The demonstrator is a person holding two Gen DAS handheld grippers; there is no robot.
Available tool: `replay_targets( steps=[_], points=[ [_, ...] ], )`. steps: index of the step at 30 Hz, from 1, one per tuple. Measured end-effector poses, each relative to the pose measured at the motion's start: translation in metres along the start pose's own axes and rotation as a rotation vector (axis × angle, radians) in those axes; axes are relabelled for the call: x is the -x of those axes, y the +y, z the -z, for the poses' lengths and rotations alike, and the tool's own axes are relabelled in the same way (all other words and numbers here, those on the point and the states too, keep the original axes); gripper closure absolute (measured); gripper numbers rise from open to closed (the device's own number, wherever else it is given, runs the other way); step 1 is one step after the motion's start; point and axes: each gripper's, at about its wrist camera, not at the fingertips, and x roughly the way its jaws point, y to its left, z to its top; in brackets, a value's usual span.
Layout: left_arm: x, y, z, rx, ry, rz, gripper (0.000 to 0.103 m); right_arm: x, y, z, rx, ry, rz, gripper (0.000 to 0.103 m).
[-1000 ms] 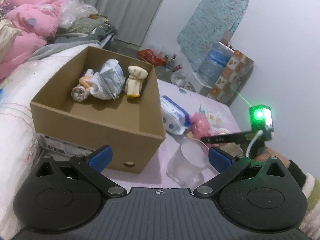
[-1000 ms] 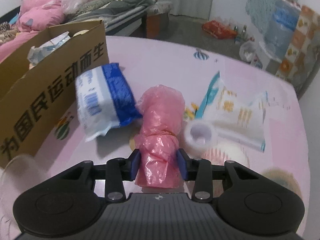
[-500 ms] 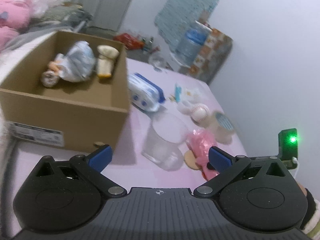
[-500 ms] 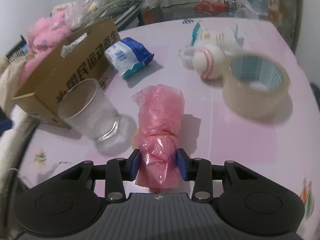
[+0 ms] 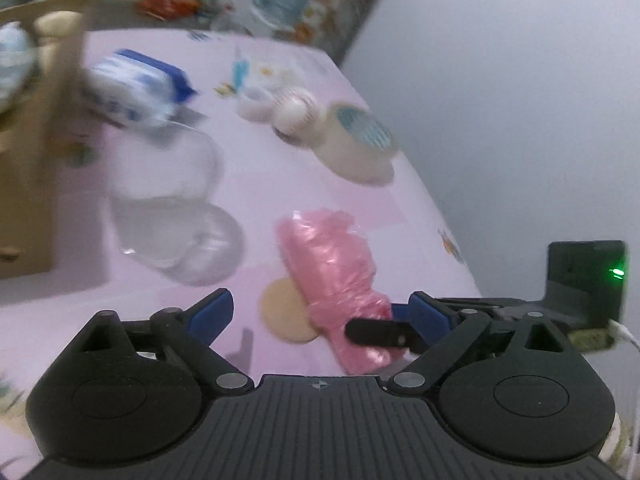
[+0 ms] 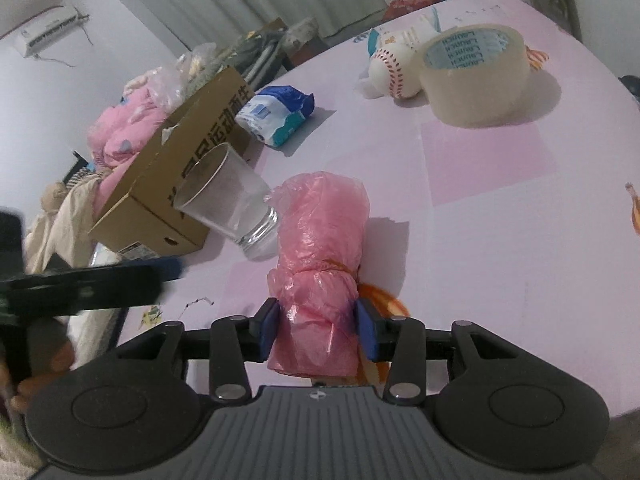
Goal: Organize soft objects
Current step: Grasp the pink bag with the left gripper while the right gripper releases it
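A rolled pink plastic bag (image 6: 320,248) lies on the pink table (image 6: 500,208), just right of a clear glass (image 6: 228,200). My right gripper (image 6: 317,326) has its blue pads against both sides of the bag's near end, and its jaws are opening. The left wrist view shows the same bag (image 5: 328,256) between the wide fingers of my left gripper (image 5: 318,314). Those jaws are closing and the pads stand clear of the bag. One right-gripper finger also reaches in there. The left gripper's blurred fingertips (image 6: 172,268) enter the right wrist view from the left.
A cardboard box (image 6: 160,184) holding soft items stands left of the glass. Behind it lie a blue-and-white tissue pack (image 6: 276,116), a baseball (image 6: 394,68) and a wide tape roll (image 6: 476,76). The table's right edge (image 5: 452,248) runs close to the wall.
The right gripper brought the pink bag from the far pile to the near table by the glass, and its pads spread slightly. The left gripper swung right from the box to straddle the bag.
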Motion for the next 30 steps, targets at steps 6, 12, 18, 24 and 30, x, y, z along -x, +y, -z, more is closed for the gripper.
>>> replay_targets(
  steps=[6, 12, 18, 24, 30],
  points=[
    [-0.055, -0.025, -0.006, -0.066, 0.112, -0.017, 0.021, 0.002, -0.005, 0.013, 0.021, -0.044, -0.034, 0.053],
    [-0.085, -0.03, -0.011, -0.059, 0.149, -0.104, 0.022, 0.001, -0.002, 0.019, 0.077, -0.072, -0.052, 0.053],
    [-0.093, -0.042, -0.011, -0.108, 0.143, -0.174, 0.022, -0.004, 0.016, 0.027, 0.227, -0.109, 0.001, 0.053],
    [-0.1, -0.051, -0.01, -0.175, 0.129, -0.255, 0.043, -0.008, 0.031, 0.037, 0.319, -0.151, 0.033, 0.052],
    [-0.097, -0.043, -0.013, -0.157, 0.077, -0.272, 0.05, -0.004, 0.024, 0.038, 0.285, -0.171, 0.001, 0.052]
  ],
)
